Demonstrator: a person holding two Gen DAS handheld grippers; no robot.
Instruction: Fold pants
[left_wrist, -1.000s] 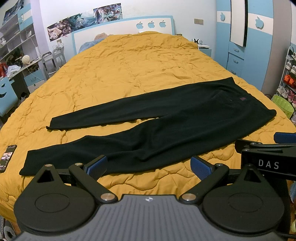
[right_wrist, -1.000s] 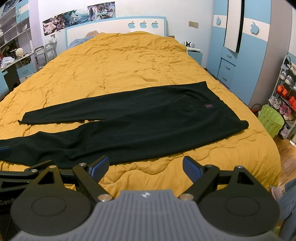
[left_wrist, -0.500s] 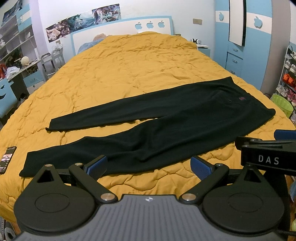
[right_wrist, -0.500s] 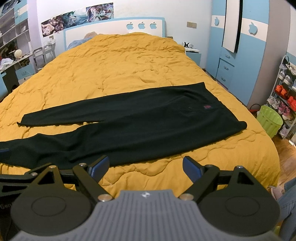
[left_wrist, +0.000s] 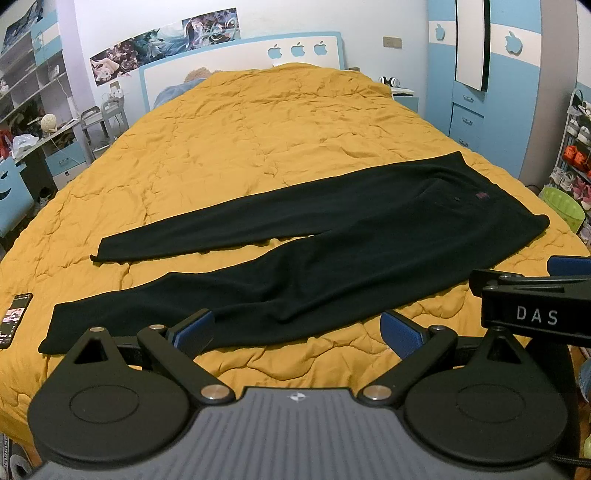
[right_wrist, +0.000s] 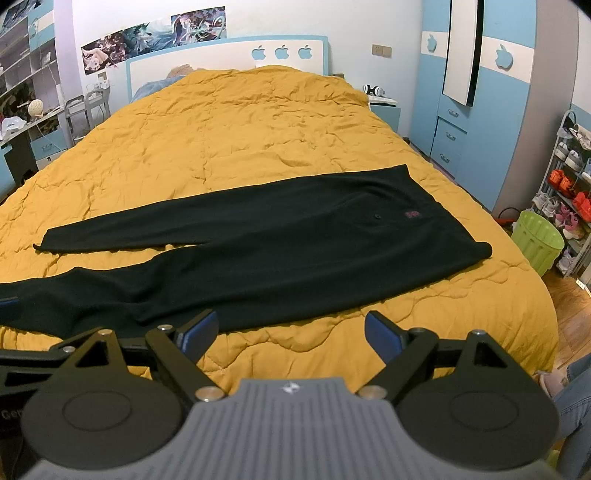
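Observation:
Black pants (left_wrist: 332, 243) lie flat and spread out on the yellow quilt (left_wrist: 258, 140), waistband to the right, the two legs running apart to the left. They also show in the right wrist view (right_wrist: 258, 251). My left gripper (left_wrist: 297, 332) is open and empty, above the near bed edge, in front of the near leg. My right gripper (right_wrist: 291, 334) is open and empty, in front of the pants' seat part. The right gripper's body (left_wrist: 535, 310) shows at the right of the left wrist view.
A phone (left_wrist: 14, 317) lies on the quilt by the left edge. A green bin (right_wrist: 541, 240) and a shoe rack (right_wrist: 569, 192) stand right of the bed, before a blue wardrobe (right_wrist: 476, 92). A desk and shelves (left_wrist: 33, 122) are on the left.
Both grippers have drifted very slightly; the pants lie as before. Both grippers stay open.

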